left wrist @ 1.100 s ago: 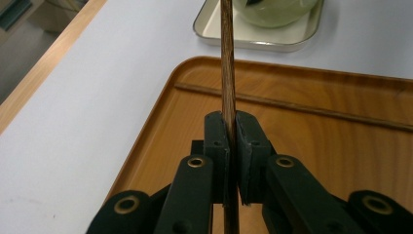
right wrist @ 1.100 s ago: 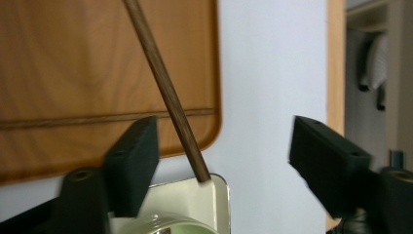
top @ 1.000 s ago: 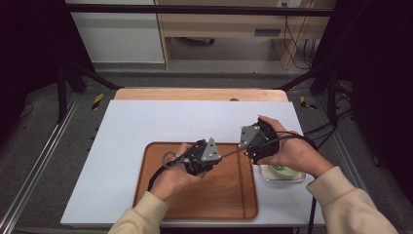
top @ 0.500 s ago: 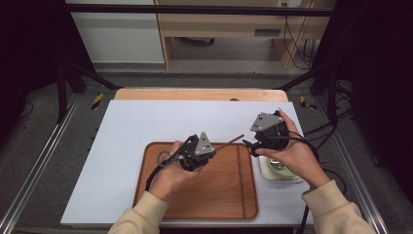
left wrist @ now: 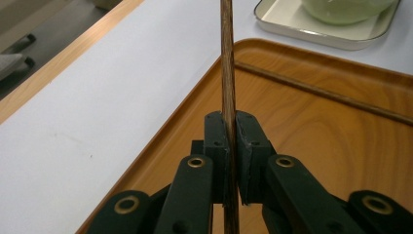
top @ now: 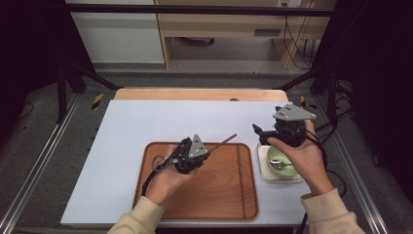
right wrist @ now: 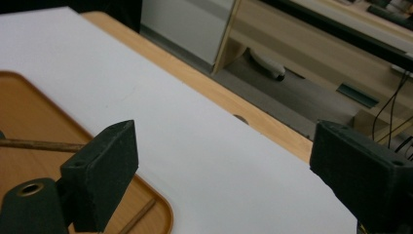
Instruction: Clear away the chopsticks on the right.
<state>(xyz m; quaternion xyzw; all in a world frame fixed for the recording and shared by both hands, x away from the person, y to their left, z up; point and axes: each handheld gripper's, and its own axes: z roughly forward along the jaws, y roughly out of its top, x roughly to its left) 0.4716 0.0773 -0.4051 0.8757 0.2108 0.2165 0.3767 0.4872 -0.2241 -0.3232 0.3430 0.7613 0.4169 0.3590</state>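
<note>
- Two chopsticks in play: my left gripper (top: pixel 204 151) is clamped tight on one chopstick (left wrist: pixel 227 73), which runs out past the jaws, up and to the right in the high view, over the wooden tray (top: pixel 214 204).
- Second chopstick (top: pixel 238 158) lies flat on the tray along its right edge, near my left gripper, not touching it.
- My right gripper (top: pixel 258 131) hangs above the white table (top: pixel 146 122) right of the tray, jaws wide apart, having just been opening, with nothing between them.
- Under my right hand (top: pixel 302 156): small white tray (top: pixel 263 168) with a green bowl (top: pixel 280 158), spoon inside.
- Nothing blocks the held chopstick's tip.
</note>
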